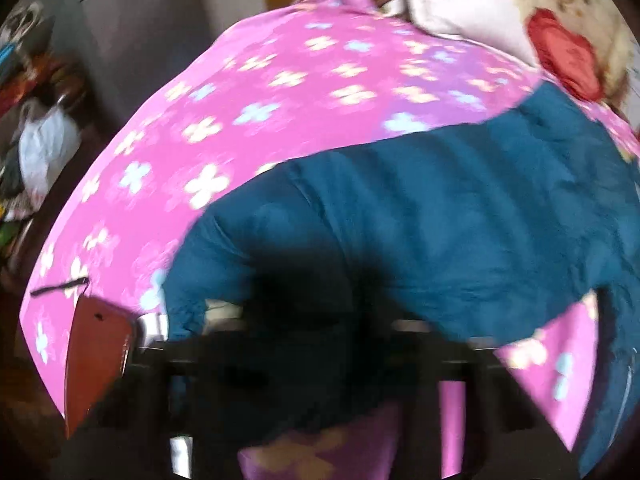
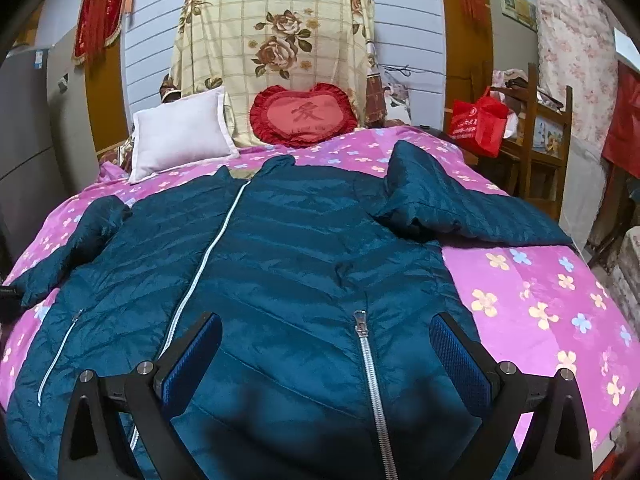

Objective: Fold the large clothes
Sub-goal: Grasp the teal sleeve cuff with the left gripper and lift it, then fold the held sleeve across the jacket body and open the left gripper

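Observation:
A dark teal quilted jacket (image 2: 288, 248) lies front-up and spread out on a bed with a pink flowered sheet (image 2: 540, 292). Its right sleeve (image 2: 452, 208) is bent across the sheet and its left sleeve (image 2: 68, 244) points to the bed's left edge. My right gripper (image 2: 326, 354) is open, with blue-padded fingers hovering over the jacket's lower front beside a silver zipper (image 2: 370, 376). The left wrist view is blurred. There the jacket (image 1: 440, 220) covers my left gripper (image 1: 304, 344), and the cloth bunches over the dark fingers. Its jaw state is hidden.
A white pillow (image 2: 180, 132) and a red heart cushion (image 2: 304, 116) sit at the head of the bed by a floral-covered headboard (image 2: 276, 40). A red bag (image 2: 478, 122) and wooden shelf (image 2: 540, 128) stand right. A red-brown object (image 1: 98, 356) lies at the bed's left edge.

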Demonstrator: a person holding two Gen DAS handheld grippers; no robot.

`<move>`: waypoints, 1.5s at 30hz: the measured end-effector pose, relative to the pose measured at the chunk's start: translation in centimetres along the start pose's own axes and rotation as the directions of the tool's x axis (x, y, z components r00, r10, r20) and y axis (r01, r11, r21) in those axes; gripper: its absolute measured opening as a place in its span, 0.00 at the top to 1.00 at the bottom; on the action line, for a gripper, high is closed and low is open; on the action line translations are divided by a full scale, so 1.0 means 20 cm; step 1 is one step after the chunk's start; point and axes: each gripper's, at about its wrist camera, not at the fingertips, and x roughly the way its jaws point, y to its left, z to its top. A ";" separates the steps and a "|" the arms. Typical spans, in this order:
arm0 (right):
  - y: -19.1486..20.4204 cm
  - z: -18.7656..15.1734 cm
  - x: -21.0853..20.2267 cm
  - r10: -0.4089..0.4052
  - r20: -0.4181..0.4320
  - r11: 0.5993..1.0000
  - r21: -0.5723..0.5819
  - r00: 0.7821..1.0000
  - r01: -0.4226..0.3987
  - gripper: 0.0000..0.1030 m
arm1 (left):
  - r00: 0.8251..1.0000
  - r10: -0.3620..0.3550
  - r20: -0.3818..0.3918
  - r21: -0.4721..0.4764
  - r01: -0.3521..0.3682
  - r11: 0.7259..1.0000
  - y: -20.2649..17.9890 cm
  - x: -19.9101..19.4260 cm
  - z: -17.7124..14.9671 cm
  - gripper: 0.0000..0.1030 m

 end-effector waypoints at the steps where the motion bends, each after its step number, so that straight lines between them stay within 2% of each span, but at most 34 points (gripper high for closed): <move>1: -0.01 0.00 0.00 -0.004 -0.001 1.000 0.006 1.000 0.004 0.00 | 1.000 -0.009 0.014 0.006 0.009 1.000 -0.02 -0.03 0.01 0.89; 3: -0.02 0.01 0.00 -0.015 -0.002 1.000 0.019 1.000 0.015 0.00 | 0.994 -0.065 0.085 0.007 0.065 0.998 -0.08 -0.16 0.02 0.91; 5: -0.04 0.01 0.00 -0.034 -0.002 0.999 0.029 0.999 0.034 0.00 | 0.979 -0.130 0.156 0.021 0.128 0.992 -0.14 -0.28 0.03 0.91; 6: -0.05 0.01 -0.01 -0.046 -0.002 0.998 0.035 0.999 0.047 0.00 | 0.964 -0.185 0.194 0.041 0.180 0.983 -0.20 -0.37 0.03 0.91; 9: -0.09 0.01 -0.01 -0.076 -0.008 0.996 0.052 0.997 0.077 0.00 | 0.922 -0.311 0.229 0.101 0.295 0.950 -0.37 -0.54 0.03 0.91; 12: -0.15 0.00 -0.01 -0.118 -0.028 0.990 0.076 0.993 0.119 0.00 | 0.883 -0.413 0.223 0.157 0.385 0.909 -0.57 -0.64 0.00 0.91; 13: -0.17 0.00 -0.01 -0.128 -0.036 0.988 0.085 0.991 0.131 0.00 | 0.876 -0.431 0.218 0.165 0.402 0.901 -0.61 -0.66 0.01 0.91; 15: -0.21 -0.01 -0.01 -0.152 -0.059 0.983 0.095 0.987 0.158 0.00 | 0.847 -0.489 0.209 0.182 0.458 0.870 -0.72 -0.71 -0.01 0.91; 16: -0.22 -0.01 -0.01 -0.159 -0.066 0.982 0.097 0.985 0.165 0.00 | 0.828 -0.522 0.205 0.198 0.487 0.851 -0.79 -0.74 -0.02 0.91; 18: -0.25 -0.02 -0.01 -0.166 -0.082 0.979 0.106 0.983 0.174 0.00 | 0.801 -0.564 0.203 0.229 0.521 0.822 -0.91 -0.81 -0.03 0.91; 19: -0.27 -0.02 -0.01 -0.167 -0.082 0.979 0.108 0.983 0.176 0.00 | 0.776 -0.598 0.199 0.251 0.549 0.797 -1.00 -0.86 -0.03 0.91; 21: -0.28 -0.02 0.00 -0.170 -0.088 0.978 0.107 0.981 0.179 0.00 | 0.747 -0.637 0.190 0.283 0.580 0.764 -1.11 -0.91 -0.02 0.91; 22: -0.28 -0.02 0.00 -0.173 -0.092 0.978 0.105 0.981 0.182 0.00 | 0.727 -0.661 0.184 0.304 0.598 0.742 -1.19 -0.95 -0.02 0.91; 24: -0.28 -0.02 0.01 -0.180 -0.102 0.977 0.099 0.978 0.190 0.00 | 0.702 -0.689 0.178 0.325 0.619 0.715 -1.28 -1.00 -0.02 0.91; 25: -0.28 -0.03 0.01 -0.181 -0.106 0.977 0.097 0.978 0.191 0.00 | 0.682 -0.711 0.171 0.330 0.640 0.694 -1.34 -1.01 0.00 0.91; 29: -0.29 -0.04 0.02 -0.176 -0.121 0.977 0.102 0.977 0.189 0.00 | 0.624 -0.765 0.161 0.338 0.693 0.637 -1.49 -1.07 0.02 0.91; 31: -0.29 -0.04 0.02 -0.181 -0.123 0.976 0.097 0.976 0.193 0.00 | 0.609 -0.778 0.155 0.344 0.705 0.621 -1.54 -1.08 0.02 0.91; 36: -0.32 -0.04 0.03 -0.181 -0.139 0.975 0.104 0.974 0.196 0.00 | 0.559 -0.818 0.138 0.318 0.757 0.571 -1.65 -1.06 0.06 0.91; 39: -0.33 -0.04 0.05 -0.173 -0.150 0.976 0.109 0.973 0.190 0.00 | 0.542 -0.830 0.132 0.299 0.777 0.554 -1.75 -1.04 0.08 0.91; 40: -0.33 -0.04 0.05 -0.169 -0.152 0.976 0.109 0.974 0.187 0.00 | 0.525 -0.843 0.121 0.288 0.794 0.535 -1.81 -1.02 0.10 0.91; 45: -0.29 -0.04 0.06 -0.164 -0.151 0.981 0.080 0.975 0.177 0.00 | 0.502 -0.863 0.054 0.265 0.826 0.497 -2.09 -0.91 0.13 0.91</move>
